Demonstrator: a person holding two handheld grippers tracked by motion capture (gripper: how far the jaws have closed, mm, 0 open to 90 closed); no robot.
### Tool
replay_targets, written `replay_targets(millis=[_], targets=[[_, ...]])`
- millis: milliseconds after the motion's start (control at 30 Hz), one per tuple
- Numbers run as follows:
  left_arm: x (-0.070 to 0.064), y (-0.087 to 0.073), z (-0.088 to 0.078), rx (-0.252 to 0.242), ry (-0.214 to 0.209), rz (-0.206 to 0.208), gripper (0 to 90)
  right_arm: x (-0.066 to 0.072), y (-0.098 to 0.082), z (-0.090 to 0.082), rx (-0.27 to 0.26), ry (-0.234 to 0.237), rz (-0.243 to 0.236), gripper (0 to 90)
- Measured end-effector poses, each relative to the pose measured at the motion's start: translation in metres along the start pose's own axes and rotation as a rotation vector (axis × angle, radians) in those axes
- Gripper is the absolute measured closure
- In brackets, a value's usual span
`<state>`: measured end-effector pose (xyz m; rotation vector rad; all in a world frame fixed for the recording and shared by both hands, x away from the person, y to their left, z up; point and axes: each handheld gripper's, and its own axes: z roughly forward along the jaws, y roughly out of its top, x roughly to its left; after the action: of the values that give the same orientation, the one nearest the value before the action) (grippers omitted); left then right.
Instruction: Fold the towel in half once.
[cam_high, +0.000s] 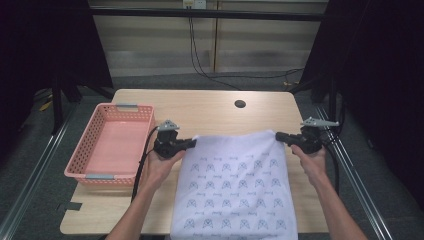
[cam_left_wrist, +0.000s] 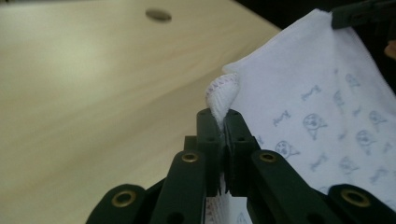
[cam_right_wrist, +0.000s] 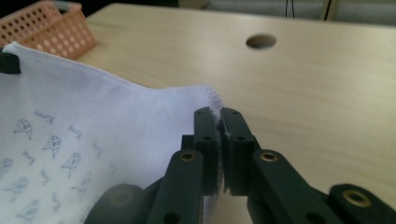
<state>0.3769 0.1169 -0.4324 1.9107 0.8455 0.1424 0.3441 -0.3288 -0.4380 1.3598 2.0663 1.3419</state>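
Two hand-held grippers clamped on one cloth: left hand-held gripper (cam_high: 192, 143) jaws pinched tight on the far left corner of the white rectangular fabric cloth with small grey prints (cam_high: 235, 185), right hand-held gripper (cam_high: 280, 136) pinching the far right corner. Cloth stretched between them at frame centre, running down over the near edge of the light wooden tabletop (cam_high: 210, 107). Pink perforated plastic basket (cam_high: 112, 145) at left.

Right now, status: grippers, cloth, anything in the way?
Left gripper, right gripper: both shut on far corners of cloth. Cloth stretched between them. Pink basket off left, clear.
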Motion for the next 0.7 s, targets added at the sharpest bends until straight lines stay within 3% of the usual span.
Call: replay_targets(millis=[200, 267, 367, 433, 500, 633, 700], targets=[[0.015, 0.051, -0.028, -0.072, 0.043, 0.034, 87.1, -0.001, 0.045, -0.017, -0.084, 0.001, -0.015, 86.0], [0.020, 0.058, -0.032, -0.086, 0.061, 0.037, 87.1, -0.006, 0.057, -0.019, -0.100, -0.003, -0.012, 86.0], [0.029, 0.071, -0.034, -0.112, 0.054, 0.025, 87.2, -0.011, 0.074, -0.018, -0.103, -0.007, -0.010, 86.1], [0.031, 0.080, -0.034, -0.113, 0.061, 0.035, 87.2, -0.011, 0.087, -0.016, -0.095, -0.021, -0.035, 86.1], [0.031, 0.101, -0.035, -0.107, 0.088, 0.058, 87.2, -0.009, 0.102, -0.015, -0.121, -0.036, -0.050, 86.2], [0.027, 0.136, -0.051, -0.194, 0.091, 0.088, 87.2, -0.010, 0.131, -0.015, -0.165, -0.059, -0.027, 86.2], [0.027, 0.146, -0.058, -0.213, 0.093, 0.093, 87.2, -0.011, 0.145, -0.018, -0.171, -0.074, -0.031, 86.2]])
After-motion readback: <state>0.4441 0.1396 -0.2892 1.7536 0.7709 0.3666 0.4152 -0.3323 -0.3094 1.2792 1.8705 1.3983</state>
